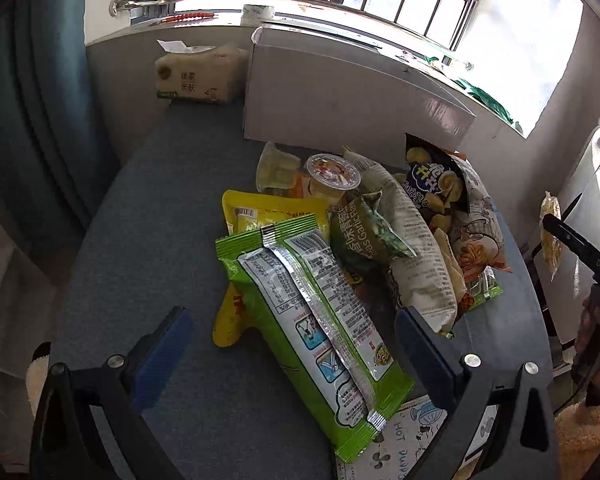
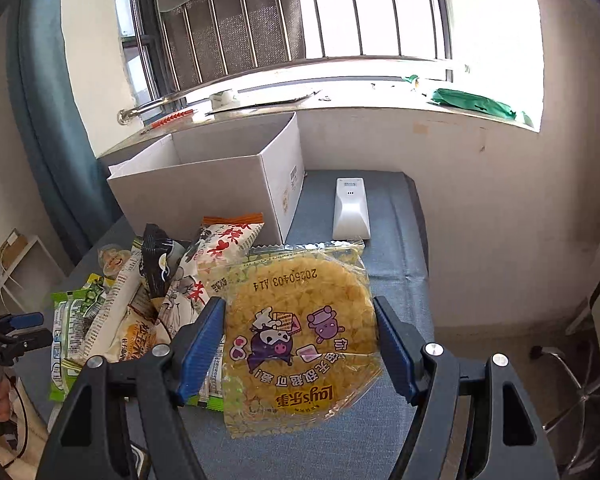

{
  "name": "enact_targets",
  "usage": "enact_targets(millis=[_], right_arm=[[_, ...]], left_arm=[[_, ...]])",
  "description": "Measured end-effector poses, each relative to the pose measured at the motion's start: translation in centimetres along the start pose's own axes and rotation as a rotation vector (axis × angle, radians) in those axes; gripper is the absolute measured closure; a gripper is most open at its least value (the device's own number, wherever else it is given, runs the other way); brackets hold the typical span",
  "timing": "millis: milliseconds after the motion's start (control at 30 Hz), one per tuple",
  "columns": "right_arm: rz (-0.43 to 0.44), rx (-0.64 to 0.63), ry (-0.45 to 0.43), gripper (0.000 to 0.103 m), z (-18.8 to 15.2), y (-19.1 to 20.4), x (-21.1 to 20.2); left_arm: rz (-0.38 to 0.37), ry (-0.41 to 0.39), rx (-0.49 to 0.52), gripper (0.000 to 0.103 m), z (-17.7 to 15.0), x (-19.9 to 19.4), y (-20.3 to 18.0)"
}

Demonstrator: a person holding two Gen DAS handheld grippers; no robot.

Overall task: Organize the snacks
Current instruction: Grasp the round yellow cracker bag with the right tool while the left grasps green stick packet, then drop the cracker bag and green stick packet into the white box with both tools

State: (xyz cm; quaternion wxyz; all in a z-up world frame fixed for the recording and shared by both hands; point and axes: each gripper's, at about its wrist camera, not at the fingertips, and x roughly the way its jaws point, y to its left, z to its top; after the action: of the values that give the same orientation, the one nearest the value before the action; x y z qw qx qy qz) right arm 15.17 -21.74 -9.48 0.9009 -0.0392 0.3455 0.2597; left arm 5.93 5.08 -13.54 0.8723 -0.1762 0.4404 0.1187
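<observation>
Right gripper (image 2: 300, 344) fingers clamp the clear packet of round yellow crackers (image 2: 300, 336); left gripper (image 1: 296, 344) fingers stand apart over the green-edged foil snack packet (image 1: 316, 328).

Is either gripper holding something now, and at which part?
The right gripper holds the round corn cracker pack by its two side edges. The left gripper holds nothing.

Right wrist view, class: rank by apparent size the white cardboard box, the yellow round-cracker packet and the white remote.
1. White cardboard box.
2. Yellow round-cracker packet, though it sits nearest the camera, so its rank against the box is unsure.
3. White remote, clearly smallest.
</observation>
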Motion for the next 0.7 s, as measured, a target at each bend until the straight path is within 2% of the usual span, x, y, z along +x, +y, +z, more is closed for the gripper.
enact_targets(millis=[67, 133, 200, 267, 300, 333, 400, 433, 533, 600, 700], right_arm=[[-0.025, -0.008, -0.026, 0.026, -0.4, 0.9, -1.7], [-0.016, 0.012, -0.048, 0.026, -0.9, 1.5, -3.1], [-0.004, 0.031, -0.067, 0.026, -1.5, 2.2, -4.5], [0.012, 0.046, -0.078, 0.026, -2.1, 2.8, -5.3], [0.015, 0.038, -0.076, 0.026, -2.3, 3.1, -5.5], [0.006, 0.025, -0.075, 0.026, -2.5, 3.4, -5.7], [-0.011, 0.003, -0.069, 0.026, -2.8, 3.8, -5.8], [-0.001, 0.002, -0.066, 0.026, -2.9, 3.9, -5.8], [0.046, 0.032, -0.051, 0.026, -3.2, 4.0, -5.6], [0.063, 0.033, -0.048, 0.026, -3.2, 4.4, -5.3], [0.099, 0.021, -0.042, 0.026, -2.9, 5.6, -4.7]], left_arm=[[0.022, 0.014, -0.010, 0.000, 0.1, 0.9, -0.8], [0.107, 0.026, -0.001, 0.000, 0.1, 1.8, -1.8], [0.159, 0.034, -0.006, 0.002, 0.0, 2.7, -2.3], [0.198, 0.038, -0.002, 0.015, -0.2, 3.6, -2.5], [0.214, 0.031, 0.003, 0.036, -0.3, 3.6, -2.4], [0.196, 0.017, 0.005, 0.038, -0.4, 3.2, -2.2], [0.100, 0.013, -0.012, 0.040, -0.5, 2.4, -1.1], [0.076, 0.001, -0.006, 0.041, -0.7, 1.8, -0.7], [0.035, -0.046, 0.024, 0.043, -1.2, -0.4, 0.3], [0.011, -0.062, 0.035, 0.048, -1.3, -1.8, 0.7], [-0.018, -0.110, 0.053, 0.048, -0.6, -4.2, 1.1]])
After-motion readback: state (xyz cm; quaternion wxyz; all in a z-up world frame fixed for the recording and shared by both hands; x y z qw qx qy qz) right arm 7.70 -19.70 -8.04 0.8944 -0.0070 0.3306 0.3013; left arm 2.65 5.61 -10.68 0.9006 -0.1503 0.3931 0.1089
